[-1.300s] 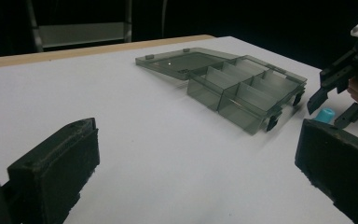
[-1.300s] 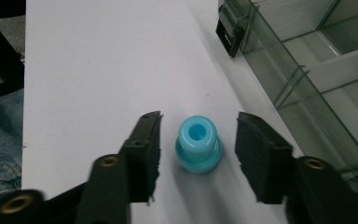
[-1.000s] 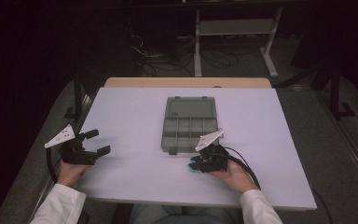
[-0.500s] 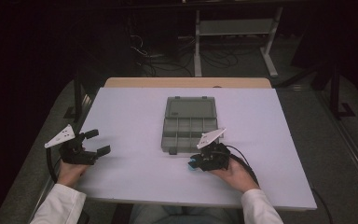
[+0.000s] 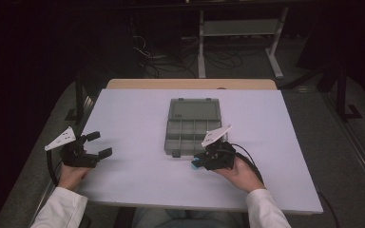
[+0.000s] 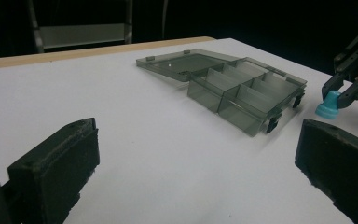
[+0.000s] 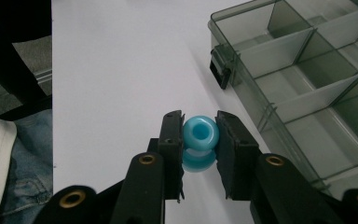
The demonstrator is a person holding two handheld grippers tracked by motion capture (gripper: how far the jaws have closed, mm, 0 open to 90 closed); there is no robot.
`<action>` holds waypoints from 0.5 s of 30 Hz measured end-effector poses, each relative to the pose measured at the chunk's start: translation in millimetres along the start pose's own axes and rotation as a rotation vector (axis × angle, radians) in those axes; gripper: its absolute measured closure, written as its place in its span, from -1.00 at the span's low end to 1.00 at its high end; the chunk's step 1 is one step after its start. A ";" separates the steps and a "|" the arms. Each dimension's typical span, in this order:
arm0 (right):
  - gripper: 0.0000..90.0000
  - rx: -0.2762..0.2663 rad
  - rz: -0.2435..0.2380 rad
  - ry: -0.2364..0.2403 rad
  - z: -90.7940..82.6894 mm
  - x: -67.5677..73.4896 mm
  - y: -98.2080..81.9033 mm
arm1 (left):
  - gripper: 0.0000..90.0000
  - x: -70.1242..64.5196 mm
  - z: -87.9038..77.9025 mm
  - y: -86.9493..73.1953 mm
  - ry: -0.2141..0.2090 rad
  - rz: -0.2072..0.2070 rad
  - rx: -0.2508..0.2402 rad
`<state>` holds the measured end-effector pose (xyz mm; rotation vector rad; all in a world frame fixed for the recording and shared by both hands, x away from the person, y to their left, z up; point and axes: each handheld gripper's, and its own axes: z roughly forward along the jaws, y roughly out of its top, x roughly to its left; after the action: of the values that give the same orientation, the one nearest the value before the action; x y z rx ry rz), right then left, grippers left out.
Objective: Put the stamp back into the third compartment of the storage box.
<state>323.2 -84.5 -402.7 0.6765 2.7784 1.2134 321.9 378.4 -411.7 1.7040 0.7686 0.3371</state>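
One white table [image 5: 138, 118] spreads out under me, and near its middle lies the smoky grey organiser box [image 5: 190, 124], its lid folded open flat on the far side and its divided compartments facing up. My left gripper [image 5: 98, 145] sits near the table's left edge, well apart from the box, with its jaws spread wide and nothing between them; in the left gripper view both black pads frame bare tabletop. My right gripper [image 5: 198, 163] is just beside the box's near front corner, low over the table. Its jaws are clamped on a small blue bead-like piece [image 7: 200, 134], one pad pressing on each side, with the piece's hole turned toward the camera. The blue piece is outside the box, close to one of the black latches [image 7: 220, 71] on the front wall
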 end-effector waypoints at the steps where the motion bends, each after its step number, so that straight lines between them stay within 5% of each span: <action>1: 0.58 -0.002 -0.004 0.003 -1.8 -0.6 1.5 | -1.00 0.0 0.0 0.0 0.000 0.000 0.000; 15: 0.58 -0.018 -0.022 -0.007 -14.3 -5.4 16.4 | -1.00 0.0 -0.1 0.1 -0.003 0.000 0.000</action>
<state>331.3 -86.7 -382.0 0.6460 2.7579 1.2281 321.9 378.4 -411.7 1.7041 0.7665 0.3343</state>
